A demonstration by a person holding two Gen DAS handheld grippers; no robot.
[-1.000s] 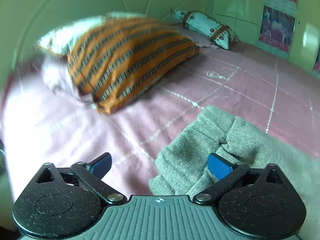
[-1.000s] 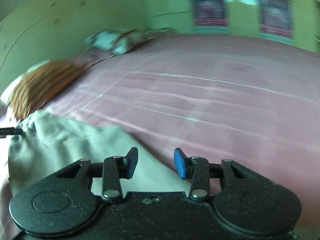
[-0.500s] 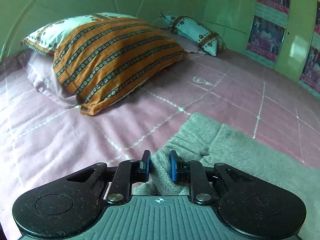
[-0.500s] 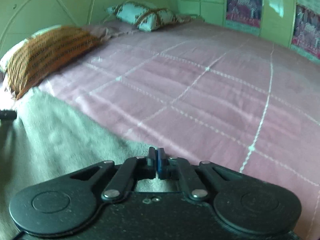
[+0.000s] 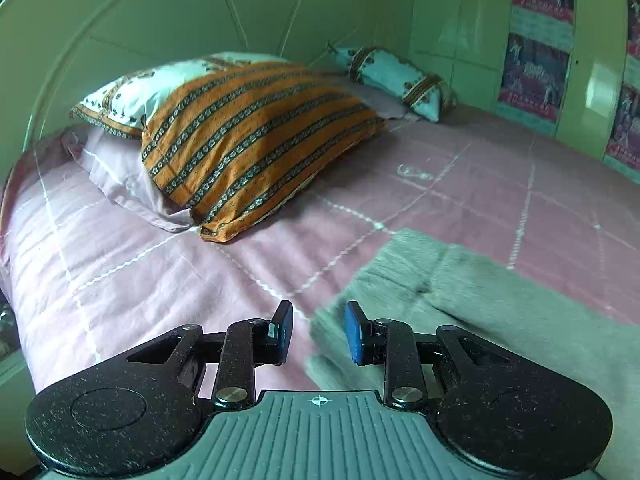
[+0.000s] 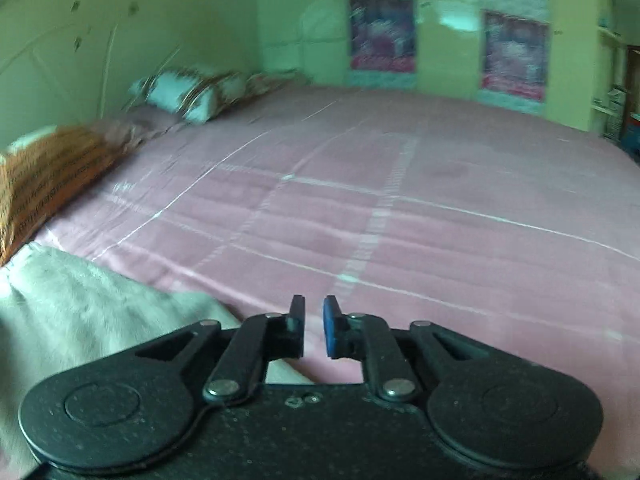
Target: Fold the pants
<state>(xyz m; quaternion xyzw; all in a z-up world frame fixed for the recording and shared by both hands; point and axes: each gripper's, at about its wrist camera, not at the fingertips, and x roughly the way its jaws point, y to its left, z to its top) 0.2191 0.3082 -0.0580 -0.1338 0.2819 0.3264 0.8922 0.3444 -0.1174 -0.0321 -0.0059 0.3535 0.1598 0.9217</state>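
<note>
Grey pants (image 5: 480, 304) lie flat on the pink bedspread, with the ribbed waistband end toward the pillows. My left gripper (image 5: 318, 330) is open and empty, its fingers just off the near left corner of the pants. In the right wrist view the pants (image 6: 80, 304) lie at the lower left. My right gripper (image 6: 314, 328) is open by a narrow gap and holds nothing, just right of the cloth's edge, over bare bedspread.
An orange striped pillow (image 5: 248, 140) lies on a pale pink one (image 5: 120, 176) at the head of the bed. A light blue pillow (image 5: 400, 80) sits at the far corner. Pink bedspread (image 6: 420, 216) stretches to the right. Green cabinet doors (image 6: 440, 40) stand behind.
Both grippers were shut on the pants' edge half a second ago. Both have now opened and let the cloth go, and the right one has drawn away to the right.
</note>
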